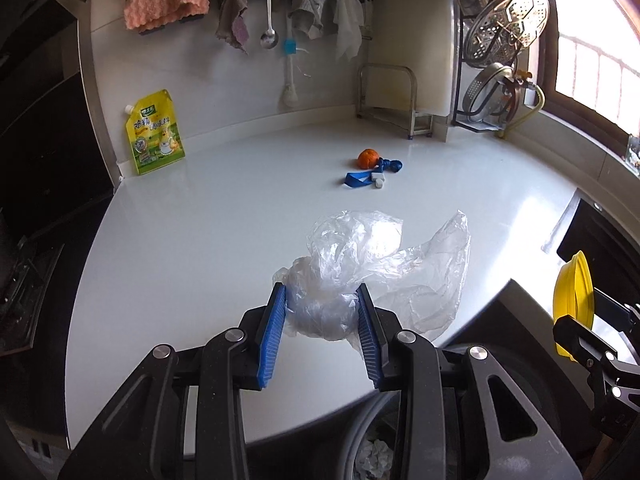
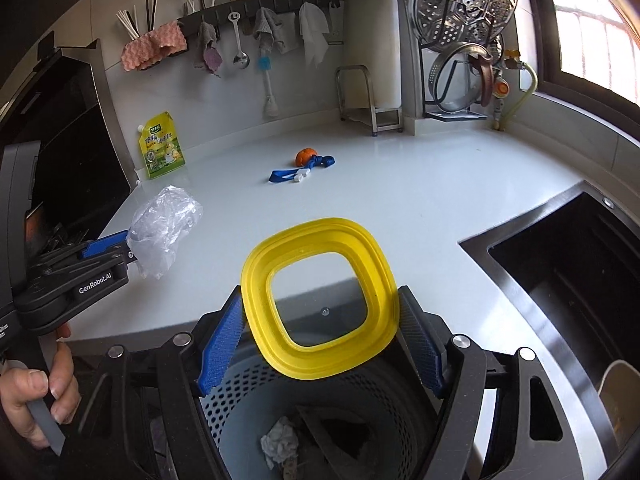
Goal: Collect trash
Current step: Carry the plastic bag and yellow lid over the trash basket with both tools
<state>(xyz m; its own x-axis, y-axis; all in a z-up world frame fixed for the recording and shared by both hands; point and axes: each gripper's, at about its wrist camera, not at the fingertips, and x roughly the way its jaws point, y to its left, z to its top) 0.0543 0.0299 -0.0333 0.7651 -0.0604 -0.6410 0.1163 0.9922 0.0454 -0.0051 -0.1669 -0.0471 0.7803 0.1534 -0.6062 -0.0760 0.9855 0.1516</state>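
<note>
- Left gripper [image 1: 322, 300]: closed on a crumpled clear plastic bag [image 1: 372, 264]. The blue pads pinch the bunched end; the loose remainder trails forward and right, over the near edge of the white table [image 1: 200, 216]. Seen from the right wrist view, the bag [image 2: 164, 224] hangs off the gripper's tip above the table's left edge.
- Right gripper [image 2: 320, 320]: closed on a yellow square plastic lid with a clear centre panel [image 2: 320, 300], gripped by its two side edges and tilted up toward the camera.
- Directly below the lid sits a pale blue perforated waste basket [image 2: 240, 408], already containing a wad of crumpled white paper [image 2: 280, 444] and some darker scraps. Judgement: the lid is held over the opening so a drop would land it inside.
- Judgement: the bag is pinched at its bunched end so the thin film stays gathered and does not slip; it must travel right and down to reach the basket.
- Remaining on the table, well apart from both grippers: a small orange fruit [image 1: 368, 158] touching a blue strap with a white clip [image 1: 370, 176]. Likely the next trash to collect.
- A yellow-green spouted seasoning pouch [image 1: 156, 132] leans on the back wall; whether it counts as trash cannot be told.
- A dark recessed sink [image 2: 560, 272] is at the right.
</note>
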